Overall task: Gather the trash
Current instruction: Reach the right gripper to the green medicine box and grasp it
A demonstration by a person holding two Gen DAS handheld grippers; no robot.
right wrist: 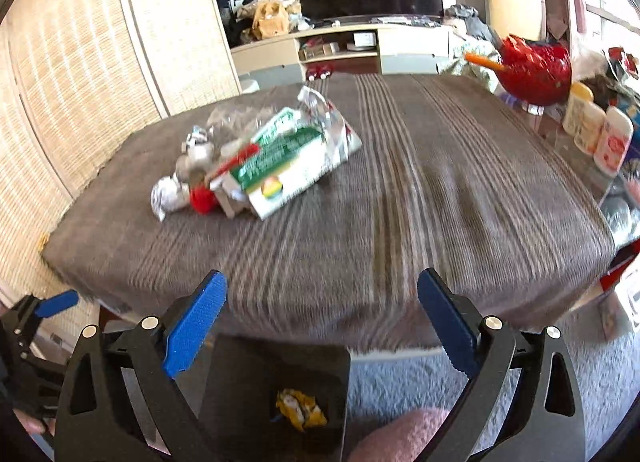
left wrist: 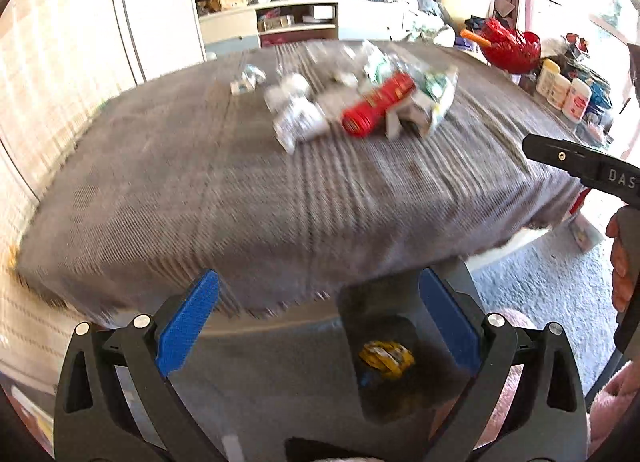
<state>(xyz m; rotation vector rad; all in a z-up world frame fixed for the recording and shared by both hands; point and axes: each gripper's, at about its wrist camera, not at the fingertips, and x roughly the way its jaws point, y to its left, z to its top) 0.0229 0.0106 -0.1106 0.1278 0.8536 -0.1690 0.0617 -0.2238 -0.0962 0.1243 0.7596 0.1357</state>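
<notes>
Trash [right wrist: 256, 158] lies heaped on the striped cloth [right wrist: 400, 190], on the far side from the bin [right wrist: 248, 374], which waits below the near edge holding one yellow wrapper [right wrist: 300, 408]. My left gripper [left wrist: 316, 326] and right gripper [right wrist: 324, 322] both gape empty, ready to fetch.

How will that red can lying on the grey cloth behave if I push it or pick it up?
The red can lies on its side, so a sideways push would probably roll it, though the carton close beside it may stop it. Its round, smooth-looking wall could slip between the tongs. It looks rigid; its weight cannot be judged. The view is blurred.
</notes>
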